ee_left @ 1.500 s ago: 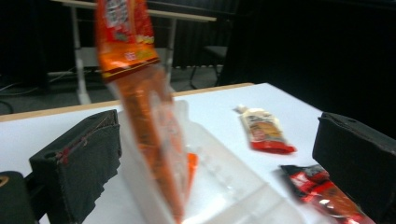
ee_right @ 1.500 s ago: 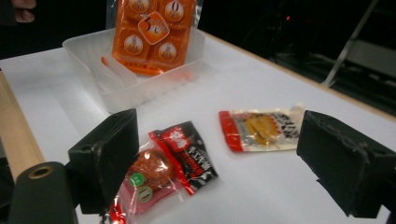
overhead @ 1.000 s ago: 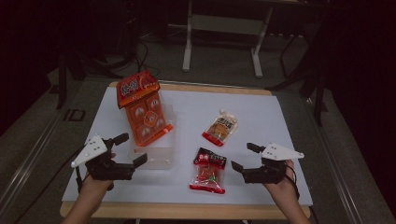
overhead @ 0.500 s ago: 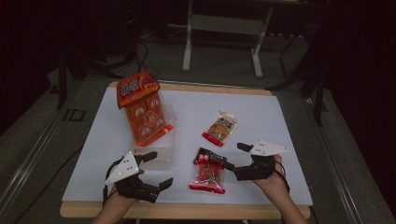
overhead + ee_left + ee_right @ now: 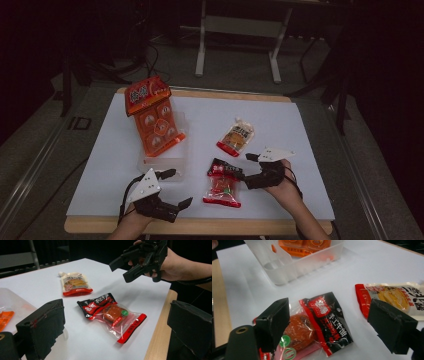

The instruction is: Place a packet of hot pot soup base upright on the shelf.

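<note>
While both hands rest low at the near edge of the white table (image 5: 300, 125), the scene reads like this from left to right. At the far left stands a tall orange snack pack (image 5: 152, 117), which leans tilted inside a clear plastic box (image 5: 172, 162); its lower end sits in the box and its top rises over the far rim. In the right gripper view the same box (image 5: 312, 262) shows pale walls with the orange pack inside.

Near the front left, the left gripper (image 5: 177, 187) is held just in front of the box, with its jaws spread wide and nothing between them. In the left gripper view its two black jaws stand far apart at the bottom corners, and the table shows between them.

In the middle lies the red and black snack packet (image 5: 223, 182), flat on the table, its black end away from the person. The left gripper view shows it (image 5: 112, 316) lying between that gripper's jaws, farther off and untouched. A little behind it, well apart, lies a yellow pouch (image 5: 236, 136) with a red lower band.

To the right, the right gripper (image 5: 248, 170) points at the black end of the packet. Its jaws have just been closing a little but are released; the right gripper view shows the packet (image 5: 319, 325) lying between the pads, and I cannot see either pad pressing on it.
</note>
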